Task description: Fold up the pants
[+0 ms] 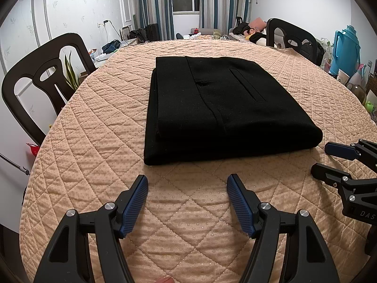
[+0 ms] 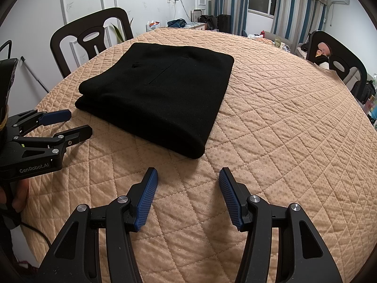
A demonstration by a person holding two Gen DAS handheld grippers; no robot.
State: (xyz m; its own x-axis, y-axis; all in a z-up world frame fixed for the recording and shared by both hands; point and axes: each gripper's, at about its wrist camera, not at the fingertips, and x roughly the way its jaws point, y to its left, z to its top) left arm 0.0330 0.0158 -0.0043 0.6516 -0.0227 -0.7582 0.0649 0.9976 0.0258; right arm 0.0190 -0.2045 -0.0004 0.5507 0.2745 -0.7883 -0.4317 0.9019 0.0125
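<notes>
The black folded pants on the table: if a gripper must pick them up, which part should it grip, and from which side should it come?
Probably the thick rounded fold edge of the black folded pants, the edge nearest both grippers. Come in low along the quilted table cover, one finger sliding under the stack. There the layers are joined, so they should lift together. The left gripper and right gripper are both open and apart from the cloth.

You read "GenRobot.AI", white lettering, on black body of left gripper [image 2: 79,125], seen from right wrist view. From left wrist view you read "DAS", white letters, cut off at frame edge, on black body of right gripper [image 1: 321,159]. You find no other legible text, number or sign in either view.
</notes>
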